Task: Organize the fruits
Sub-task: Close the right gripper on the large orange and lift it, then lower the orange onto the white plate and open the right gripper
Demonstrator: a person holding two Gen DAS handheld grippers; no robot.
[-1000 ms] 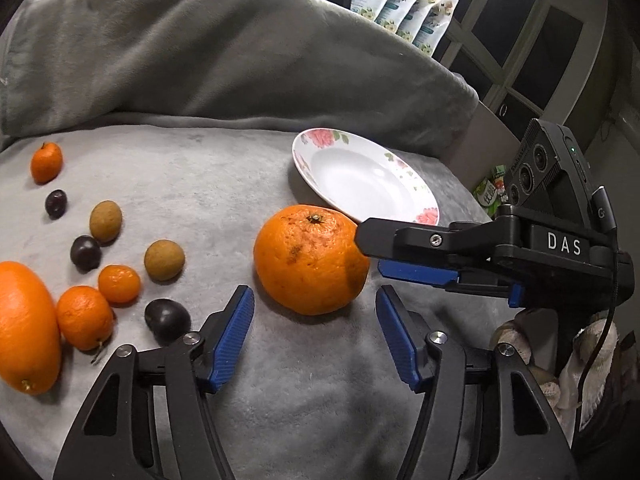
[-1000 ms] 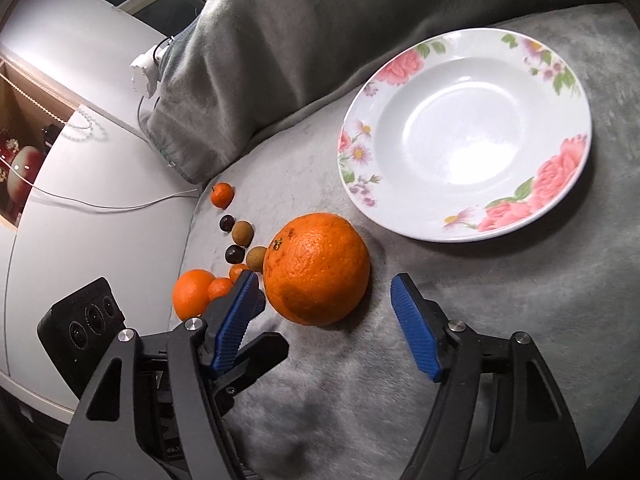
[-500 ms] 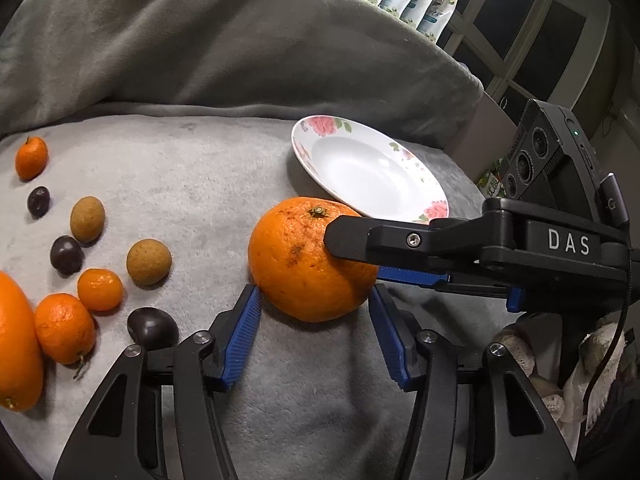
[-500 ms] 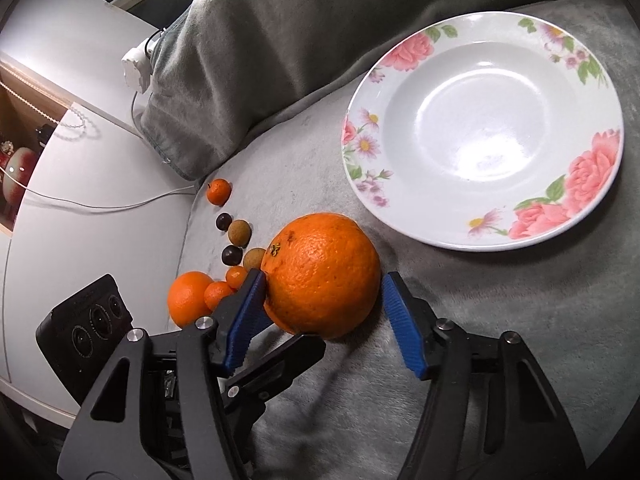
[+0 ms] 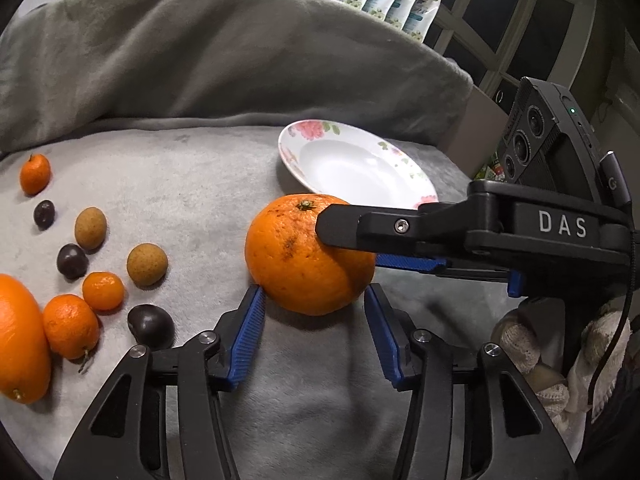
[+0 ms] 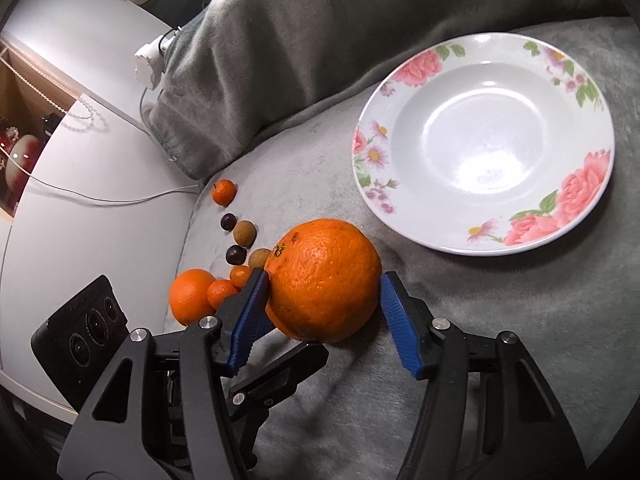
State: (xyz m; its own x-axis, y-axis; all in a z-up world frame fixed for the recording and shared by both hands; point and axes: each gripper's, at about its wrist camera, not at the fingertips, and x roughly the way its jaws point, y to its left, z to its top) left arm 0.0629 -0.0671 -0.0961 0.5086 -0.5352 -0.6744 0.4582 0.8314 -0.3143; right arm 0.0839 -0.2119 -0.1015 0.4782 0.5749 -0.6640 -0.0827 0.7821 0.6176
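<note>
The big round orange (image 5: 308, 254) lies on the soft grey blanket (image 5: 192, 184), just beside the white flowered plate (image 6: 484, 148). The left claw (image 5: 314, 320) and the right claw (image 6: 324, 304) are both closing around it. The left blue pad (image 6: 250, 312) of the right claw touches its peel.

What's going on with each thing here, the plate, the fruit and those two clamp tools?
big orange: on the grey blanket, between both tools' fingers.
left gripper: closing; pads not clearly pressing the orange.
right gripper: closing; one pad touches, the other stands just off.
plate: empty, lying beside the orange.
small fruits: loose on the blanket, untouched.
</note>
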